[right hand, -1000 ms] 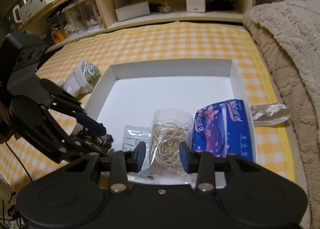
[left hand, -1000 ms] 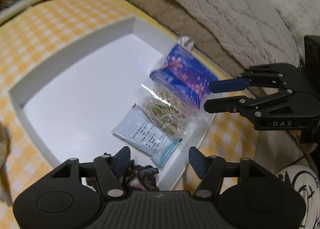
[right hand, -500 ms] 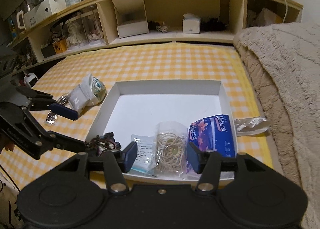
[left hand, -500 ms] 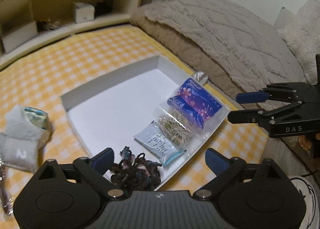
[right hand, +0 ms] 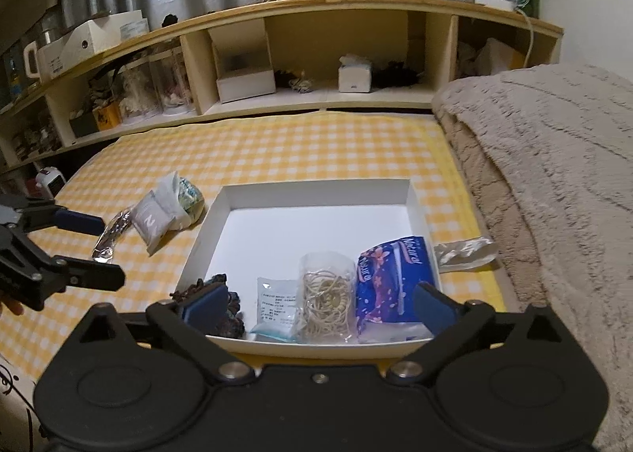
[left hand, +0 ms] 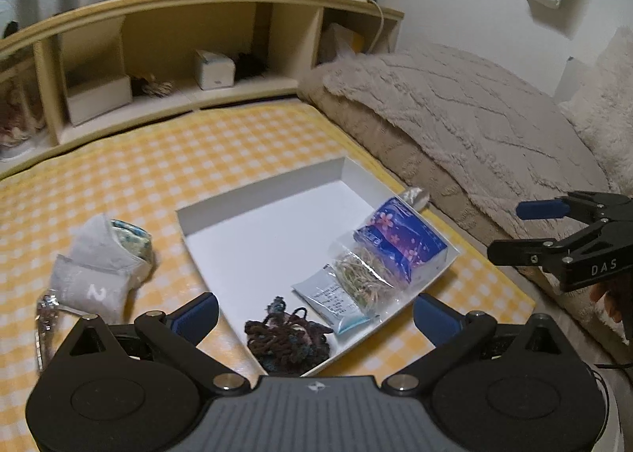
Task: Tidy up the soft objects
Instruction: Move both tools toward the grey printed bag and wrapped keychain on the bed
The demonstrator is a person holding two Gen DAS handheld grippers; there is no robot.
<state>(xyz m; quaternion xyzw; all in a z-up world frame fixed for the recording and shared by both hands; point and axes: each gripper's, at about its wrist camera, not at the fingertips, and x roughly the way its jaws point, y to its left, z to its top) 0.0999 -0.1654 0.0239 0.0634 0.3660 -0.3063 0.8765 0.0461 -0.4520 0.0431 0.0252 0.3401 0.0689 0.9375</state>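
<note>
Left wrist view: both grippers, left (left hand: 314, 313) and right (left hand: 518, 230), hold jaws wide and empty above the shallow white cardboard tray (left hand: 253, 199), where a dark crocheted yarn bundle (left hand: 287, 339) lies at its near corner.

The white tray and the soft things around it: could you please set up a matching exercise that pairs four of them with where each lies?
Things:
1. dark yarn bundle
2. blue flowered tissue pack
3. grey pouch marked 2
4. crumpled clear wrapper

Places:
A. on the checked cloth, left of the white tray
B. near left corner inside the tray
C. on the cloth, beside the tray's right wall
D. near right corner inside the tray

Pairs: 1-B, 2-D, 3-A, 4-C
</note>
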